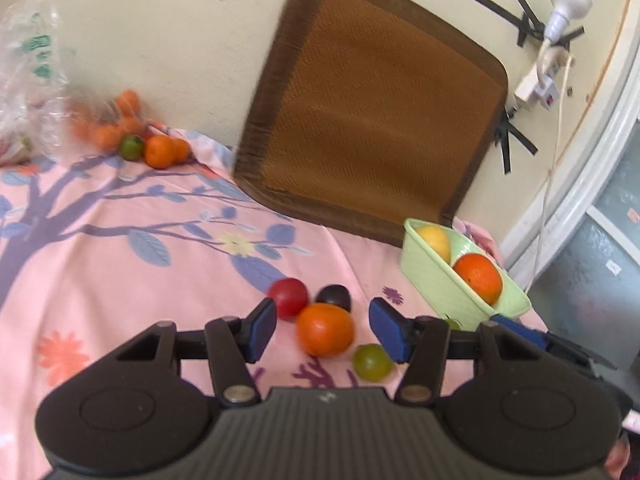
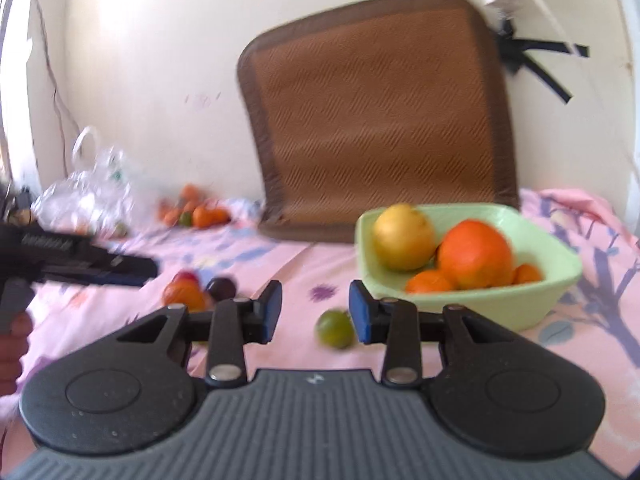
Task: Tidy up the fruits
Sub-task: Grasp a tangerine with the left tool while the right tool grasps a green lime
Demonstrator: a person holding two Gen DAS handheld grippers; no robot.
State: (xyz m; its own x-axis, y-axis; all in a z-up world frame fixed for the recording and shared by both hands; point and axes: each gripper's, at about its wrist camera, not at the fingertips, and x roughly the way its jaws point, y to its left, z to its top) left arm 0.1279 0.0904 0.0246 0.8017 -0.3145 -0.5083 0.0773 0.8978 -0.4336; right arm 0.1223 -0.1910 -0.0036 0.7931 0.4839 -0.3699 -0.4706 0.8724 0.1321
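Observation:
On the pink floral cloth (image 1: 120, 264) lie an orange (image 1: 325, 330), a red fruit (image 1: 288, 297), a dark plum (image 1: 334, 297) and a green lime (image 1: 372, 362). My left gripper (image 1: 322, 330) is open, its blue pads on either side of the orange without touching it. A light green bowl (image 1: 436, 280) at the right holds a yellow fruit (image 1: 434, 242) and a big orange (image 1: 478, 278). In the right wrist view my right gripper (image 2: 316, 316) is open and empty, the lime (image 2: 335, 328) just beyond its right pad, the bowl (image 2: 500, 308) behind it.
A brown woven cushion (image 1: 372, 108) leans on the wall. A clear plastic bag (image 1: 28, 80) with more small oranges (image 1: 160, 151) and a lime (image 1: 132, 147) lies at the far left. A lamp, plug strip and cable (image 1: 556, 40) hang at the right by a window frame.

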